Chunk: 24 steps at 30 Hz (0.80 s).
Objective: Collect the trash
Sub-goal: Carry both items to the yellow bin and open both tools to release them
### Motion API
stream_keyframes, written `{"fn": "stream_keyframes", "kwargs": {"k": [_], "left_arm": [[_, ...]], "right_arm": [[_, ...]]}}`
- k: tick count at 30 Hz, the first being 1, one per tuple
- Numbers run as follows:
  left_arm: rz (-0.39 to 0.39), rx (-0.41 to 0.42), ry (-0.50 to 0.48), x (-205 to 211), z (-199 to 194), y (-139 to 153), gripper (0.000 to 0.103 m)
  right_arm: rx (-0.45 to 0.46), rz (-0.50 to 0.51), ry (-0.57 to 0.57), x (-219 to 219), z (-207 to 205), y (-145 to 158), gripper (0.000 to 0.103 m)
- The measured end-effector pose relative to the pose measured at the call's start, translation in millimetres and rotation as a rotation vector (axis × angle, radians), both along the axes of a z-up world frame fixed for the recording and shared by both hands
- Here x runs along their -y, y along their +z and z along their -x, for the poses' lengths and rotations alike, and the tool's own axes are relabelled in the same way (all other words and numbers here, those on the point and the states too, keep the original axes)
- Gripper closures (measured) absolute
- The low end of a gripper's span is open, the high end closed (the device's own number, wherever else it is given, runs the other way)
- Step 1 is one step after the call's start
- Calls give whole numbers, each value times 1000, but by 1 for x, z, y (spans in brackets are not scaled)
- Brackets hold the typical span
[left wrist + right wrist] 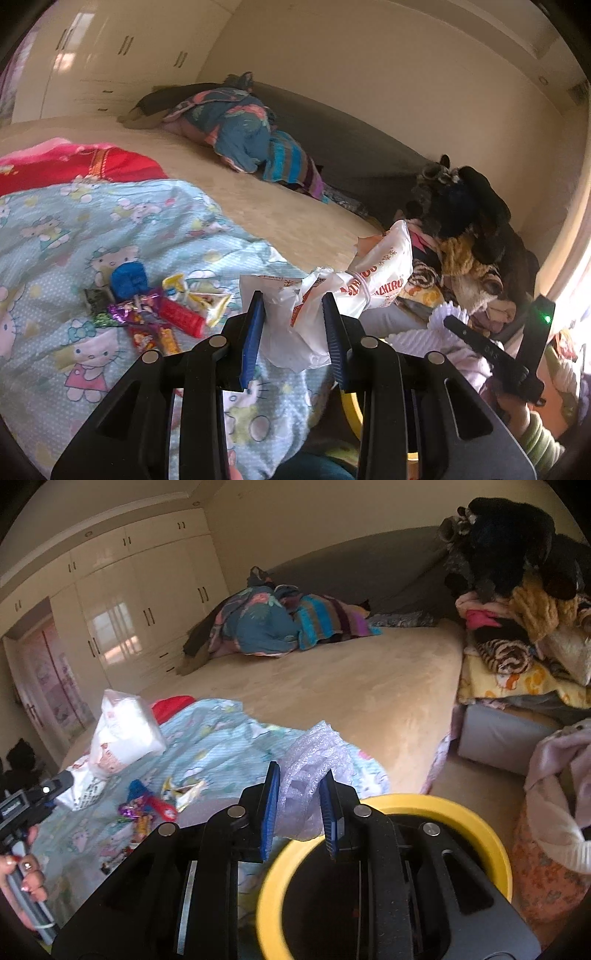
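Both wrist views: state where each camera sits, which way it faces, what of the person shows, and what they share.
Left wrist: on the left claw, facing across the bed; it grips a white plastic bag; the right claw shows.
Right wrist: on the right claw, above the yellow bin; it grips bubble wrap; a hand shows.
Shared: bed, candy wrappers, bag, bin.

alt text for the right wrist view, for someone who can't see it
The right gripper is shut on a wad of bubble wrap just above a yellow-rimmed bin beside a bed. On the bed's blue sheet lie candy wrappers. At left, a hand holds the left gripper, which grips a white bag.
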State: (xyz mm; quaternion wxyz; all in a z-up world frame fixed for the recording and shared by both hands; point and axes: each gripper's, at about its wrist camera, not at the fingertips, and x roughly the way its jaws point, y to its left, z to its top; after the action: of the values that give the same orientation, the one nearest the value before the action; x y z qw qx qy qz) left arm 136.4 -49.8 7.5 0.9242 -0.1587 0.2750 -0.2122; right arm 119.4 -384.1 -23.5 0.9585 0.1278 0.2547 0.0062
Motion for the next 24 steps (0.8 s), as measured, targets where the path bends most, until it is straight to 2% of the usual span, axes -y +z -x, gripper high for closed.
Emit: {"fn": "stream_keyframes", "kwargs": {"k": [14, 24], "left_arm": [[-108, 21, -110, 55, 12, -6, 73], [-163, 19, -168, 82, 19, -12, 72]], "right_arm": [[-22, 119, -80, 43, 13, 0, 87], [-54, 144, -131, 69, 24, -13, 87]]}}
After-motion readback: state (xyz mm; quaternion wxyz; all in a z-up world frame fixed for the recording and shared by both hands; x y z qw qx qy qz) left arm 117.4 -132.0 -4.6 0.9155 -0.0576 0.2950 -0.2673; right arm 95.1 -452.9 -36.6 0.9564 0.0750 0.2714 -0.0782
